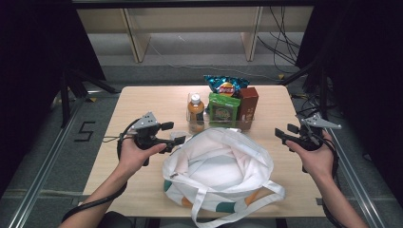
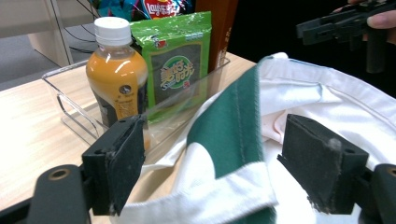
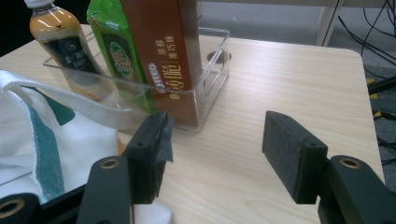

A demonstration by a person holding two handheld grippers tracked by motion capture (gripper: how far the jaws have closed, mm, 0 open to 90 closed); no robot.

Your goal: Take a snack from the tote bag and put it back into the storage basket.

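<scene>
Bag: white-and-green tote bag (image 1: 218,166) lies open-mouthed at the near middle of the tabletop (image 1: 280,104), just in front of the clear bin (image 3: 212,88).
Left claw (image 1: 175,134): wide open, empty; in the left gripper view the bag's rim sits between the jaws, unpinched.
Right claw (image 1: 283,133): wide open, empty, well right of the bag.
Bin contents: orange bottle (image 1: 196,112), green packet (image 1: 224,110), brown box (image 1: 248,104), chips bag (image 1: 226,85) behind.
Advice: judging by the left claw's position, bring it down squarely over the hem and pinch only one layer of cloth, so the mouth lifts open.
</scene>
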